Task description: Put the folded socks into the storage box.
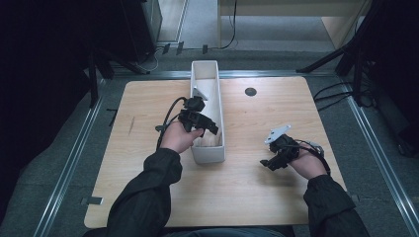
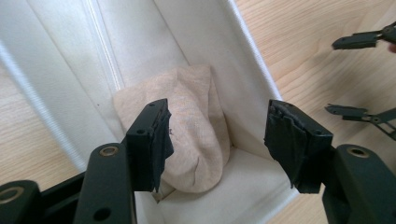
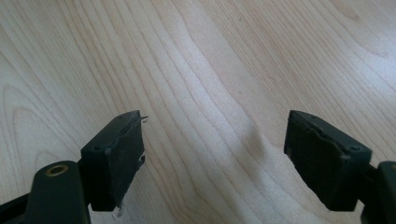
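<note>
A long white bin (image 1: 217, 111) lies lengthwise on the wooden table (image 1: 257, 192). At its near end rests a beige sock-like cloth (image 2: 191, 121), also glimpsed in the high view as a pale cloth (image 1: 207, 140). My left gripper (image 1: 206, 124) hangs over that end of the bin, open and holding nothing; in the left gripper view its jaws (image 2: 217, 142) frame the cloth without touching it. My right gripper (image 1: 269, 160) hovers low over bare wood at the right, open, with nothing between its jaws (image 3: 217, 161).
The bin (image 2: 243, 60) has tall white walls that narrow the room around the cloth. A small dark round hole (image 1: 250, 91) sits in the table beyond the bin. Black stands and cables line the floor around the table.
</note>
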